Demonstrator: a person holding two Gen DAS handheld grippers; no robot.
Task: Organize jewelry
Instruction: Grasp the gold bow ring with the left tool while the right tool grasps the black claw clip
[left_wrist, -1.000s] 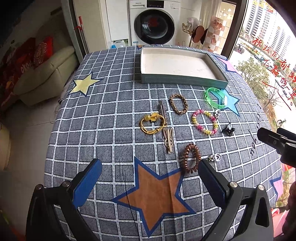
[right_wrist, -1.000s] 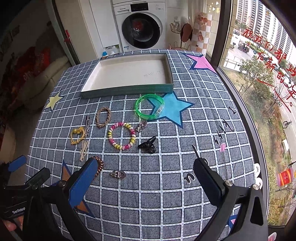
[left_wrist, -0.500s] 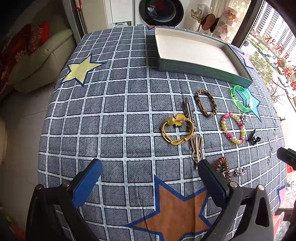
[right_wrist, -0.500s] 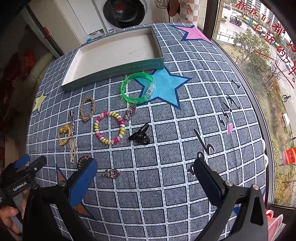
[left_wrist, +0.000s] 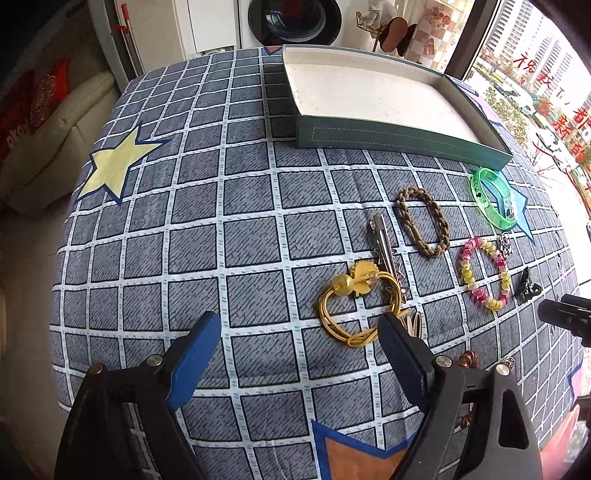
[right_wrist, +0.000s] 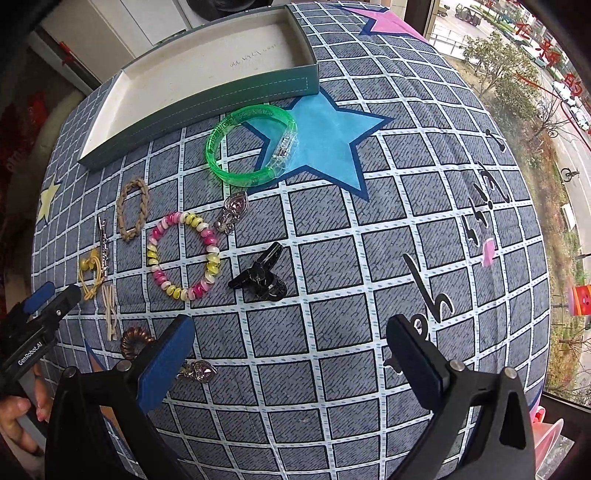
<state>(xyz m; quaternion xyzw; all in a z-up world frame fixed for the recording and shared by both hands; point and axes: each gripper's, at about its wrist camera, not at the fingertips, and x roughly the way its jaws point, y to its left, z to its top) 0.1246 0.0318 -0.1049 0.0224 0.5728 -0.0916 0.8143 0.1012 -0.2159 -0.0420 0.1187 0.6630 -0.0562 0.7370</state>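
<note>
Checked star-print tablecloth (left_wrist: 207, 229) bears scattered jewelry before an empty tray (left_wrist: 399, 136). Left gripper (left_wrist: 299, 343), empty jaws closing, nears the yellow corded hair tie (left_wrist: 351, 306): light, limp; pinch across cords. Right gripper (right_wrist: 291, 354) open, empty.

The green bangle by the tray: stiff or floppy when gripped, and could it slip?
The green bangle looks like rigid translucent plastic holding a clean hoop shape, so probably stiff. Its glossy surface may slide between pads. Lying flat on the cloth, it seems unlikely to roll unless tipped onto its edge.
</note>
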